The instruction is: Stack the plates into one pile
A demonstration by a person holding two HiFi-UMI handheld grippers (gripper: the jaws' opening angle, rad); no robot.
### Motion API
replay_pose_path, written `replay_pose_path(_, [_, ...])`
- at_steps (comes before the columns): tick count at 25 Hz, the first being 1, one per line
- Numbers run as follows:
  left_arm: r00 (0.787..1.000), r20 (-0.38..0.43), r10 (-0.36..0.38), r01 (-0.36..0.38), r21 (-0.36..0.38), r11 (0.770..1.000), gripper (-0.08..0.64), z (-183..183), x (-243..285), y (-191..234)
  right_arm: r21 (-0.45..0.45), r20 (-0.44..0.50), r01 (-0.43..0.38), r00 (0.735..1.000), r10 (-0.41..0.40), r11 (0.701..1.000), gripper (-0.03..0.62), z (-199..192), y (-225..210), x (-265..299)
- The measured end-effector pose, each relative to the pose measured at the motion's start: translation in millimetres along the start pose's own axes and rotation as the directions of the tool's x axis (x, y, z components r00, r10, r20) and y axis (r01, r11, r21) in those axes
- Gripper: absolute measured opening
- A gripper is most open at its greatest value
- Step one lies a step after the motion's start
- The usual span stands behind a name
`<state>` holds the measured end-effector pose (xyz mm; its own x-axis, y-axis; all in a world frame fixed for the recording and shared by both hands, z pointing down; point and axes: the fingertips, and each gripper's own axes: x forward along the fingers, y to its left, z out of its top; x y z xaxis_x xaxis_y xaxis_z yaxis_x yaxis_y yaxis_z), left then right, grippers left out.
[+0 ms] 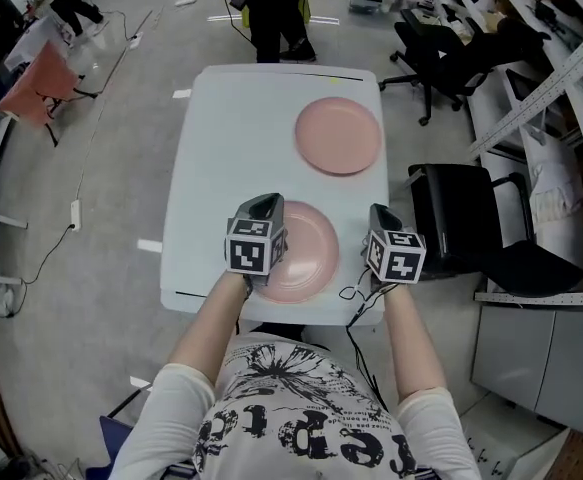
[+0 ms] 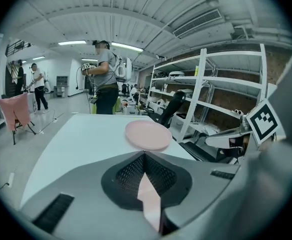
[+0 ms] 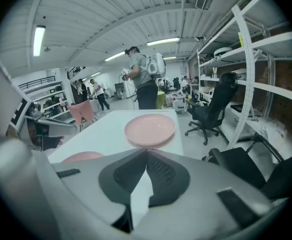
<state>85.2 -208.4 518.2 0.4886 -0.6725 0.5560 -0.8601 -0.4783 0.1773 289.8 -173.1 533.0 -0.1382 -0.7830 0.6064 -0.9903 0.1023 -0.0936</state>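
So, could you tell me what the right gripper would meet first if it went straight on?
Probably the far plate, straight ahead of the right gripper; depth is unclear, so perhaps the table before it.

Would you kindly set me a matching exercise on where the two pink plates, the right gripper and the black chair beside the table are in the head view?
Things:
1. far pink plate
2. near pink plate
3. right gripper
4. black chair

Places:
A. on the floor, right of the table
B. partly hidden under the left gripper
C. alone on the table's far right part
D. at the table's near right edge, jaws shut

Pairs: 1-C, 2-B, 3-D, 4-A.
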Motion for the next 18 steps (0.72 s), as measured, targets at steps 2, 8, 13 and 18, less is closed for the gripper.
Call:
replay_pose_path(2, [1.000, -0.010, -0.008, 0.008, 0.002, 1.000, 0.003, 16.1, 18.3, 5.2, -0.001, 0.013, 0.013, 1.000, -0.013, 1.000, 0.006, 16.8, -9.6, 14.1])
replay_pose_path(8, [0.999, -0.036, -0.039, 0.039, 0.006, 0.999, 0.003, 61.4, 71.8, 19.8, -0.003, 0.011, 0.024, 1.000, -0.024, 1.000, 0.006, 67.2, -35.1, 61.5])
replay_pose_path(13, [0.997, -0.069, -0.045, 0.046, 0.010, 0.999, 0.003, 84.7, 119.1, 43.0, -0.007, -0.028, 0.025, 0.999, -0.026, 1.000, 0.008, 90.6, -49.1, 110.0])
replay_pose_path(18, [0.990, -0.131, -0.053, 0.044, -0.068, 0.997, 0.003, 89.3, 174.1, 67.8, 0.001, -0.078, 0.045, 0.996, -0.045, 0.999, 0.064, 95.7, -73.4, 158.7])
